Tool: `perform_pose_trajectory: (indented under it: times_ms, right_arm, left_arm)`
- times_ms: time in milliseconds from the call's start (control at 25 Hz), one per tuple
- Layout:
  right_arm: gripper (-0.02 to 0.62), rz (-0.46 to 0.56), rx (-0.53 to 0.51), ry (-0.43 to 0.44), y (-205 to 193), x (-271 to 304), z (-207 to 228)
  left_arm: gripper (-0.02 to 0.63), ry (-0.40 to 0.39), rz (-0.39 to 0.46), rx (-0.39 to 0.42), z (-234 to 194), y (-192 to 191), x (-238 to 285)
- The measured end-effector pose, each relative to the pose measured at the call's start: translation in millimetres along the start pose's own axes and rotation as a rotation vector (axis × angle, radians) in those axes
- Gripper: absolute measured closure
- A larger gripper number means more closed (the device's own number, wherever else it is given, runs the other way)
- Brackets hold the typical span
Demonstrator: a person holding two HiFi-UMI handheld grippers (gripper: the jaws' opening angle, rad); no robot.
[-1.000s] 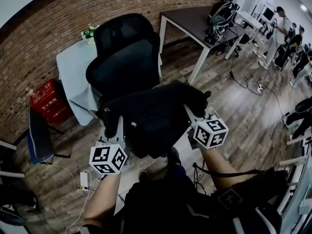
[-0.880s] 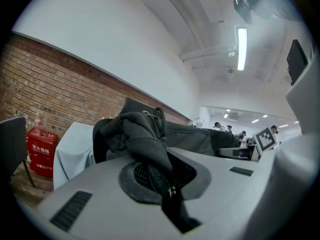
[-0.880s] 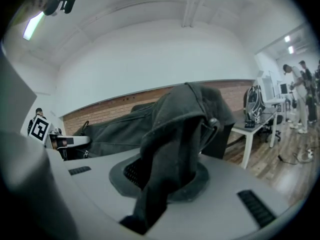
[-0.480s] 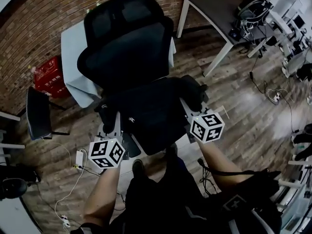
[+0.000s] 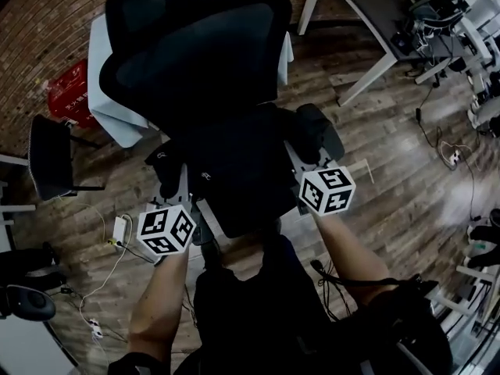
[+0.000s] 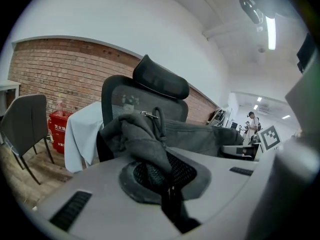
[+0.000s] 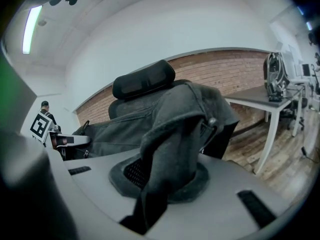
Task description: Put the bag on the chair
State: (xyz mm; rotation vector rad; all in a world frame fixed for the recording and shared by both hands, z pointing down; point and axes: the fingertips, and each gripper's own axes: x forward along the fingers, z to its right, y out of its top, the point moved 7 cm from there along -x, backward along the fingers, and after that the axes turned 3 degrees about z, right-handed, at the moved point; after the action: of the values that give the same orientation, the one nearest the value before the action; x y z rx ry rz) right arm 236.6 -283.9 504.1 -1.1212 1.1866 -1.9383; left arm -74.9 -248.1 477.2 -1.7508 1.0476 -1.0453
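Left claw: we see the left claw (image 5: 175, 184) (image 6: 167, 191) almost fully closed, pinching a bunched fold at the bag's left end.
Right claw: the right claw (image 5: 301, 153) (image 7: 150, 199) is slightly wider, clamped on a thicker fold at the bag's right end.
Bag position: the bag (image 5: 238, 162) (image 6: 145, 139) (image 7: 175, 134) hangs stretched between both claws. It is over the chair's seat, reaching toward both side edges, just in front of the backrest. We cannot tell whether it touches the seat.
Bag look: dark grey, soft, rumpled fabric. We see a cord loop and a metal clip near the left grip, and a small metal fitting near the right.
Chair: the chair (image 5: 195, 53) (image 6: 160, 79) (image 7: 144, 79) is black, with a mesh back and a padded headrest.
Beyond: we make out a pale cloth (image 5: 101, 92), a red crate (image 5: 69, 92), a brick wall (image 5: 47, 30) and a dark-topped bench (image 5: 367, 22) on white legs.
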Motion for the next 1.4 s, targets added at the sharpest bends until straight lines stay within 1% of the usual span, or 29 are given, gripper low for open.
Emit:
perform_pose_trajectory:
  times_ms: [280, 600, 800, 920, 1400]
  right_arm:
    - [0.522, -0.029, -0.027, 0.008, -29.4, 41.5, 25.3]
    - [0.522, -0.069, -0.013, -0.003, -66.0, 82.5, 52.6]
    - [0.522, -0.086, -0.02, 0.018, -82.0, 108.7, 65.9]
    - [0.522, -0.106, -0.032, 0.024, -91.7, 126.0, 70.4]
    - [0.522, -0.164, -0.041, 0.054, -135.3, 177.9, 95.9]
  left_arm:
    - [0.581, 0.046, -0.025, -0.013, -17.2, -39.9, 37.3]
    - [0.581, 0.08, -0.068, -0.028, -33.9, -80.1, 74.3]
    - [0.581, 0.145, -0.057, -0.003, -41.9, -101.3, 91.8]
    - [0.581, 0.177, -0.072, -0.021, -50.7, -116.1, 100.1]
    - [0.581, 0.239, -0.122, -0.03, -75.6, -165.9, 137.5]
